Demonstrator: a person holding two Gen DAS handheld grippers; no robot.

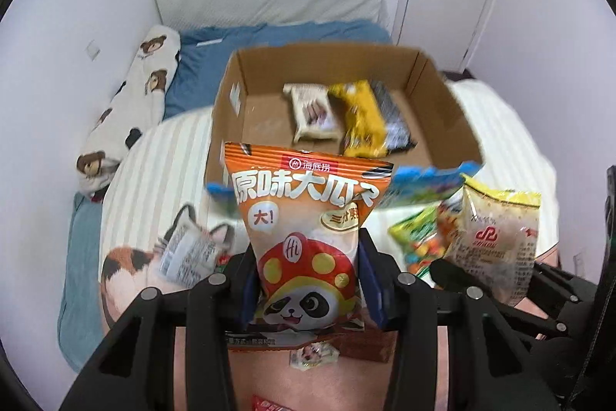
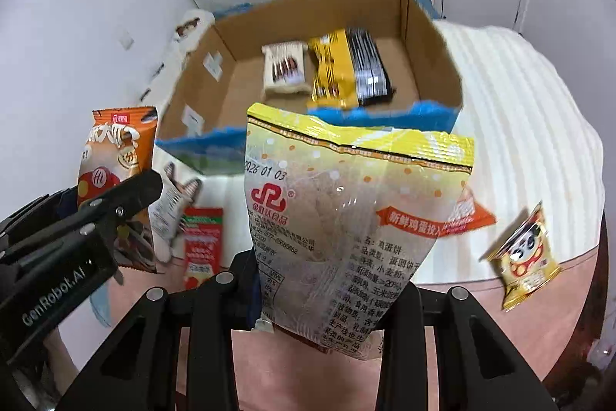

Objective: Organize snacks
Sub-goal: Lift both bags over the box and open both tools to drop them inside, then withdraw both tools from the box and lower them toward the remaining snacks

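Both grippers pitched down toward box [image 1: 454, 118]: left gripper [image 1: 308, 280] clamps orange bag [image 1: 304, 218], right gripper [image 2: 327, 295] clamps yellow bag [image 2: 346, 218].

One cardboard box [image 2: 431, 37] held three snack packets: one cream [image 2: 285, 70], one yellow [image 2: 331, 72], one black-and-white [image 2: 367, 64]. Two grippers each held one bag: orange [image 1: 308, 237], yellow-topped [image 2: 346, 218].

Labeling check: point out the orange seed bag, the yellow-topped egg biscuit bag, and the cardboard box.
orange seed bag [image 1: 304, 237], left wrist view, front panel.
yellow-topped egg biscuit bag [image 2: 346, 218], right wrist view, clear middle.
cardboard box [image 1: 231, 103], left wrist view, left wall.
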